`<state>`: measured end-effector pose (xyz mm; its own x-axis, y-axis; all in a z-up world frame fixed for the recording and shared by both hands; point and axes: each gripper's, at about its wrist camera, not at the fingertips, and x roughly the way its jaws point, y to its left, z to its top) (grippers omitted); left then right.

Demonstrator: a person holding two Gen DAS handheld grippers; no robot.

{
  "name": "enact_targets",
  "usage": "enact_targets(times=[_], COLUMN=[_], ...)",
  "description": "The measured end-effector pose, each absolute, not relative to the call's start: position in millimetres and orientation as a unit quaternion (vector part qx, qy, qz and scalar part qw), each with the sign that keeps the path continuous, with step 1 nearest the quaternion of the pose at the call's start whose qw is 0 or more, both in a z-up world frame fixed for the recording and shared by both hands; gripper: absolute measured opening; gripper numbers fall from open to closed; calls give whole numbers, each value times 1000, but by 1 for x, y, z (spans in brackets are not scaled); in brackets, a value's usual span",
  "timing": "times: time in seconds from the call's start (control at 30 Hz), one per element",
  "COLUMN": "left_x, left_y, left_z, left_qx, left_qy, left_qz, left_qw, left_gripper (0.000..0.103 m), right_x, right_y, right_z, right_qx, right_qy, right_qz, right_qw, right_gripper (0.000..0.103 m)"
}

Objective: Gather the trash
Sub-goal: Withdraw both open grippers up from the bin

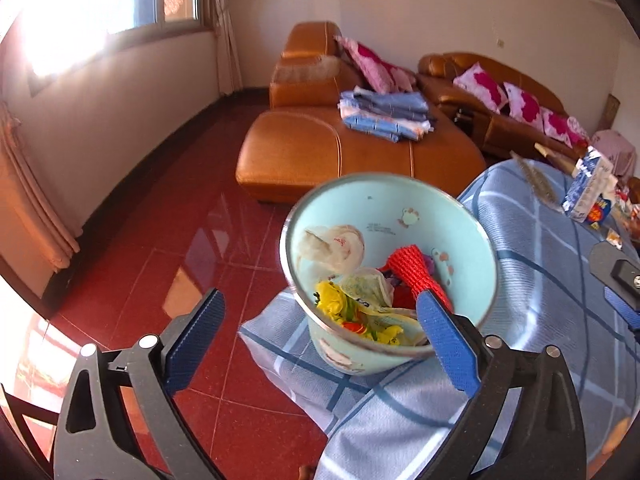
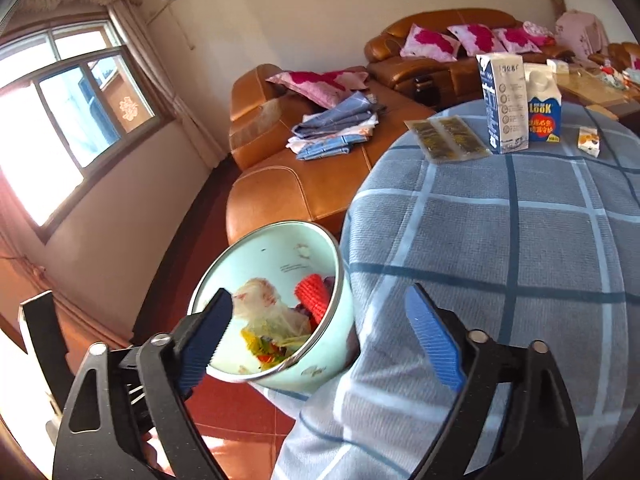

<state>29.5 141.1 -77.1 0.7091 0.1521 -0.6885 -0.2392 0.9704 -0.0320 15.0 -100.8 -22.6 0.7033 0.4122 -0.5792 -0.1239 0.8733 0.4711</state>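
Pale blue round trash bin with metal rim (image 1: 384, 216) sitting tilted at edge of round table under blue checked cloth (image 2: 520, 240), already holding crumpled white tissue (image 1: 334, 250), red mesh netting (image 1: 416, 272), yellow wrapper (image 1: 336, 304). Left gripper (image 1: 320, 336) gaping wide, empty, one blue pad hanging over bin's mouth. Right gripper (image 2: 320, 336) also spread wide, gripping nothing. Still sitting on table: tall white-blue milk carton (image 2: 503, 100), blue LOOK carton (image 2: 543, 108), flat clear packets (image 2: 446, 138), small orange-white box (image 2: 589, 141). Orange leather sofa (image 1: 320, 148) behind.
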Motion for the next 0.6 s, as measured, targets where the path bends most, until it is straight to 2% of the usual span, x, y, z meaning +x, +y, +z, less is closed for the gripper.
enact_targets(times=[0.37, 0.6], left_x=[-52, -79], left_y=[132, 126], left_z=[-9, 15], left_qx=[-26, -13], left_qy=[246, 205], left_qz=[115, 112], left_qw=[962, 972], left_gripper=[97, 97], right_x=[-54, -86], right_y=[-104, -111], right_z=[23, 55], right_qx=[182, 167], right_qy=[281, 217], right_qz=[152, 137], right_qw=[930, 952], right_gripper=[93, 94])
